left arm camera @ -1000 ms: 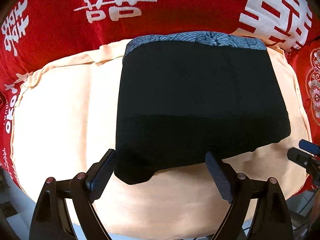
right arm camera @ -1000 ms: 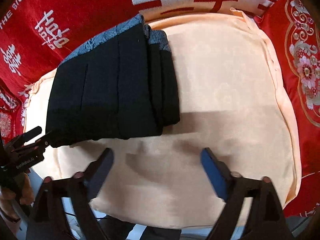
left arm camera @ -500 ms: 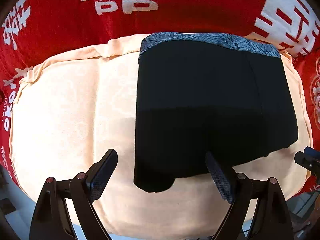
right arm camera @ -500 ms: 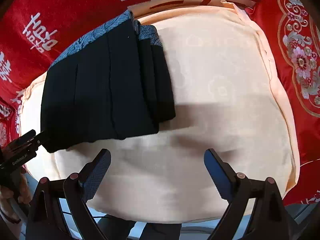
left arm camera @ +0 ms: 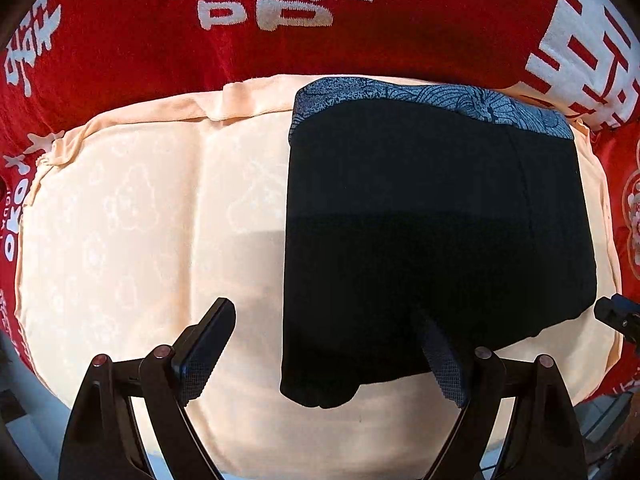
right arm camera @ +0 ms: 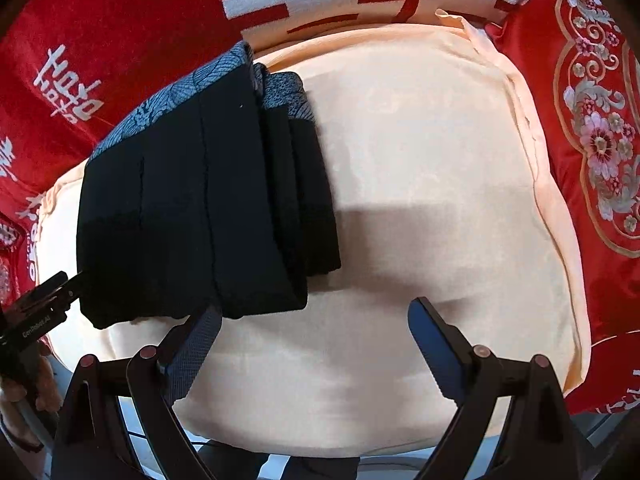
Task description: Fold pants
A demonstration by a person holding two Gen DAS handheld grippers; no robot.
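Looking down from both wrist cams, pretty much everything is a bed setup: a pale peach cushion [left arm camera: 132, 240] with a faint woven cloud-like pattern, sitting on a red blanket [left arm camera: 120, 40] covered in big white characters. In the right wrist view there's also a red satin pillow [right arm camera: 600, 128] with embroidered flowers and a gold border tucked along the cushion's right edge. A shadow falls across the near half of the cushion.

The pants [left arm camera: 432, 232] are black with a blue-grey patterned waistband [left arm camera: 432, 96] at the far end. They're already folded into a compact stack lying flat on the cushion; in the right wrist view you can see several layers stepped at the right edge of the pile [right arm camera: 192, 200].

Left gripper [left arm camera: 326, 350]: jaws spread wide, nothing pinched. The near left corner of the pants sits between the fingers, the right one over the black fabric, but I can't tell if it actually touches.

Right gripper [right arm camera: 316, 344]: also wide open, over bare cushion just beside the stack. Its left finger [right arm camera: 196, 344] sits right at the pants' near edge; touching or not, can't say. The other gripper pokes in at the far left of that view.
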